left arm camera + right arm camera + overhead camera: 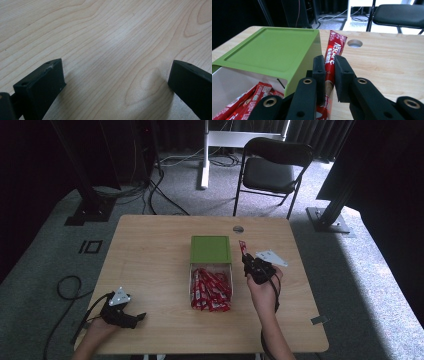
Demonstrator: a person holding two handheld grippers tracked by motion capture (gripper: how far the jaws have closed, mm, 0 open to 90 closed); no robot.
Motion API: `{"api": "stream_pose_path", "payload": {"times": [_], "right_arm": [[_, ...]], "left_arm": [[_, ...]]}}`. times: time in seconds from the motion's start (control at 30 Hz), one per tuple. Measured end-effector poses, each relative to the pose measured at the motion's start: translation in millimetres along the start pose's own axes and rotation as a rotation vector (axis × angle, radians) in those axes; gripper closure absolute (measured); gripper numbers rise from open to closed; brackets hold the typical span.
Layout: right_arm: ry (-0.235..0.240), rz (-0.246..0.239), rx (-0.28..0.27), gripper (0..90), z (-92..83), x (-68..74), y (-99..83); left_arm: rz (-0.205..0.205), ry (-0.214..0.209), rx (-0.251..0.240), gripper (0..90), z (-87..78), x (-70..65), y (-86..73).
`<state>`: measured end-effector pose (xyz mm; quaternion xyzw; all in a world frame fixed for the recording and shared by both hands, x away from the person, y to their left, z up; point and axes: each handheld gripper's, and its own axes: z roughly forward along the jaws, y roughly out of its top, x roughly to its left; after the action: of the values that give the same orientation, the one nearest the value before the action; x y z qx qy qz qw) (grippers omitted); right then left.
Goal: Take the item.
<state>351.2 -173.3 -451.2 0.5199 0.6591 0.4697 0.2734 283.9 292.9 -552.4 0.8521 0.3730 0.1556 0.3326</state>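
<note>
A green box [210, 249] with a pulled-out white drawer [192, 290] stands mid-table; the drawer holds several red coffee stick packets [211, 290]. My right gripper [245, 257], just right of the box, is shut on one red packet [242, 246] that sticks up past its jaws. In the right gripper view the packet [335, 48] is pinched between the two black jaws of that gripper [330, 67], beside the green box [269, 53] and above the open drawer [227, 85]. My left gripper [142, 316] rests at the table's front left, its jaws wide apart [115, 82] over bare wood.
A round cable hole [238, 229] sits in the wooden table [150, 245] behind the box. A black folding chair [272, 167] and a white stand [205, 155] are beyond the far edge. Cables lie on the carpet at left.
</note>
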Motion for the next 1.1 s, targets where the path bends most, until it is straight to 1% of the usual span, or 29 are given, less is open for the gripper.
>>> {"api": "stream_pose_path", "payload": {"times": [0.03, 0.1, 0.13, 0.2, 0.27, 0.4, 0.43, 0.53, 0.57, 0.63, 0.77, 0.8, 0.9, 1.0, 1.03, 1.1], "right_arm": [[-0.01, -0.008, 0.009, 80.0, 1.4, -0.3, -2.3], [-0.015, 0.011, 0.01, 80.0, 4.9, -2.2, -8.1], [-0.026, 0.007, 0.02, 80.0, 6.9, -2.6, -11.0], [-0.026, 0.025, 0.024, 80.0, 11.2, -4.1, -18.0], [-0.034, 0.031, 0.036, 80.0, 15.6, -5.1, -24.9], [-0.047, 0.062, 0.039, 80.0, 23.2, -7.3, -36.6], [-0.05, 0.066, 0.048, 80.0, 25.4, -8.0, -39.1], [-0.048, 0.085, 0.071, 80.0, 32.2, -10.1, -47.1], [-0.048, 0.085, 0.071, 80.0, 32.2, -10.1, -47.1], [-0.048, 0.1, 0.093, 80.0, 37.7, -11.3, -54.5], [-0.052, 0.112, 0.103, 80.0, 42.1, -12.6, -60.4], [-0.056, 0.116, 0.115, 79.9, 45.2, -13.1, -64.2], [-0.062, 0.117, 0.128, 79.9, 48.3, -14.3, -68.0], [-0.065, 0.128, 0.129, 79.9, 49.9, -15.0, -70.5], [-0.058, 0.146, 0.132, 79.9, 51.9, -15.6, -73.2], [-0.056, 0.146, 0.138, 79.9, 53.6, -15.9, -75.0]], "left_arm": [[-0.002, -0.001, 0.0, 1.4, 0.0, -0.1, 0.0], [-0.001, -0.001, 0.001, 1.4, 0.0, -0.1, 0.0], [-0.001, -0.001, 0.001, 1.4, 0.0, -0.1, 0.0], [-0.001, -0.001, 0.001, 1.4, 0.0, -0.1, 0.0], [-0.003, -0.001, 0.001, 1.4, 0.0, -0.2, -0.1], [-0.001, -0.001, 0.002, 1.4, -0.1, -0.1, -0.1], [-0.001, -0.001, 0.002, 1.4, -0.1, -0.1, 0.0], [0.001, -0.001, 0.002, 1.4, -0.1, 0.0, 0.0], [0.001, -0.001, 0.002, 1.4, -0.1, 0.0, 0.0], [0.001, -0.001, 0.002, 1.4, -0.1, 0.1, 0.0], [0.0, -0.001, 0.002, 1.4, -0.1, 0.1, 0.0], [0.0, -0.001, 0.002, 1.4, -0.1, 0.1, 0.0], [0.001, -0.001, 0.002, 1.4, -0.1, 0.1, 0.0], [0.0, -0.001, 0.002, 1.4, -0.1, 0.1, 0.0], [0.0, -0.001, 0.002, 1.4, -0.1, 0.0, 0.0], [0.001, -0.001, 0.002, 1.4, -0.1, 0.1, 0.0]]}}
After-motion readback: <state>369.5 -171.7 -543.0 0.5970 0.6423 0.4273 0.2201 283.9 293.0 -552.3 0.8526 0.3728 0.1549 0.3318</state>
